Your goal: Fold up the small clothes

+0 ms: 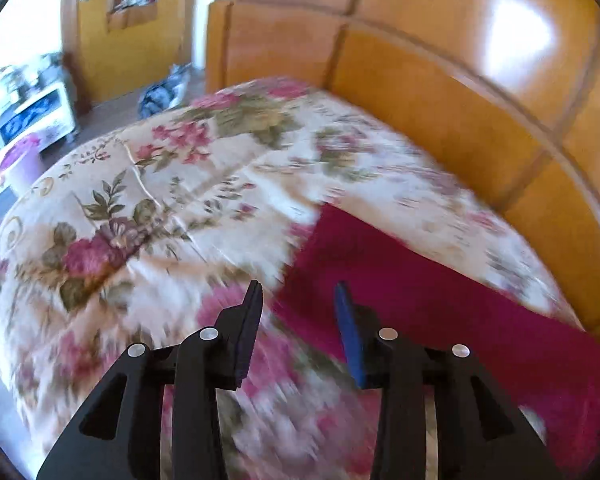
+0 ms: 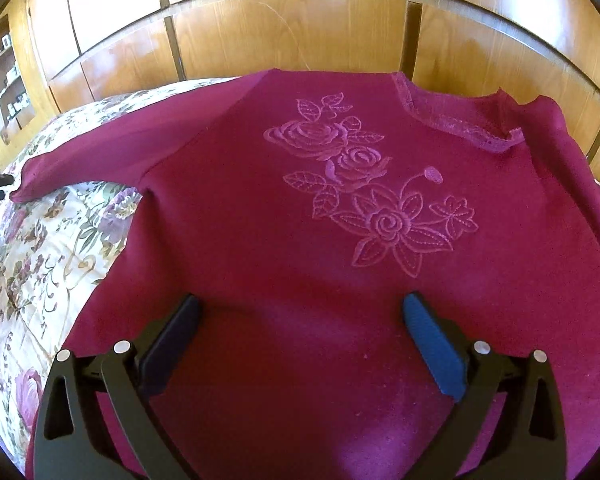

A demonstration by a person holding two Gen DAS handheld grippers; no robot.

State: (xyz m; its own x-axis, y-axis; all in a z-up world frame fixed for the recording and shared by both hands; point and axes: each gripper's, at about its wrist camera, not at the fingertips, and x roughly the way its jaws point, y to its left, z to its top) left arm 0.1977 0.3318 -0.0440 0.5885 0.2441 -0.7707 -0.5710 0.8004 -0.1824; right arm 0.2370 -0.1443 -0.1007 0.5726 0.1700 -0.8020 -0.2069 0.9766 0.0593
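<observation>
The sweater [image 2: 300, 208], a magenta knit with embroidered roses, is spread flat and front-up on the floral bedspread [image 2: 40, 248], its neckline [image 2: 456, 120] toward the wooden headboard [image 2: 284, 36].

In the left wrist view, blurred by motion, only one sleeve [image 1: 440, 292] of the sweater is seen, lying along the bedspread just beside the headboard. The left gripper [image 1: 298, 288] is held above the sleeve's end with its jaws apart and nothing between them.

In the right wrist view, the right gripper [image 2: 300, 304] is poised over the lower body of the sweater, jaws spread wide and empty. The left sleeve is stretched outward from the body; the other sleeve [image 2: 588, 184] appears already turned inward, rumpled near the neckline.

The fabric is judged soft, light and limp, likely to drape and wrinkle when lifted and unlikely to slip on the quilted bedspread. A hold is best taken at edges: the sleeve cuff, then the hem corners or shoulder seam, where a single thin layer can be pinched.
</observation>
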